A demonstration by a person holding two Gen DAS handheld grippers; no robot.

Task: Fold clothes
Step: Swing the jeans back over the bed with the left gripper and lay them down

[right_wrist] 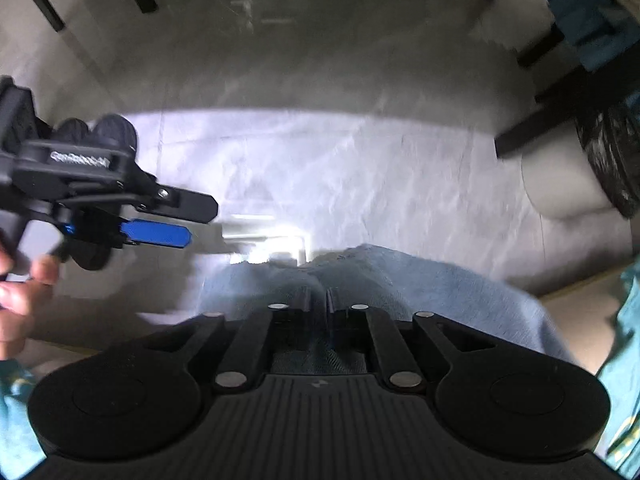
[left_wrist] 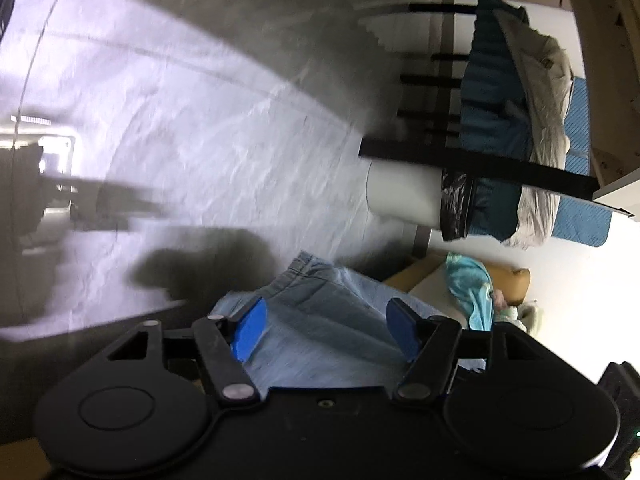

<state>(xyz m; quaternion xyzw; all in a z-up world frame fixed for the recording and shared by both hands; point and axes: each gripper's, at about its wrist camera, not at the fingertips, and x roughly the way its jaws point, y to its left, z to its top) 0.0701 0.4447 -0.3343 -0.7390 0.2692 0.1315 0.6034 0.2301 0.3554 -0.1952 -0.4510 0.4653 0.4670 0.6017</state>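
Floor: pale, glossy grey floor (right_wrist: 340, 168) fills most of both views, with a bright patch of reflected light and dark shadows across it.
Background: in my left wrist view, a black rack (left_wrist: 472, 164) carries draped blue and grey clothes (left_wrist: 532, 120); a white cylinder (left_wrist: 404, 196) with a black plastic bag (left_wrist: 456, 204) stands beneath it.
Denim garment: light blue denim (right_wrist: 420, 280) hangs in front of me, bunched at the top where I hold it; my left view shows it (left_wrist: 320, 320) too, with a stitched hem at its upper edge.
My right gripper (right_wrist: 319, 300): jaws pressed together on a fold of the denim, the cloth spilling out on both sides.
My left gripper (left_wrist: 326, 328): jaws spread wide, the two blue pads either side of the denim; I cannot tell whether they touch it. From my right view it (right_wrist: 172, 220) sits well to the left of the garment, held by my hand (right_wrist: 24, 292).
Other cloth: a turquoise garment (left_wrist: 472, 292) lies on a cardboard box (left_wrist: 424, 276), just right of the denim.
Image quality: both views are motion-blurred.
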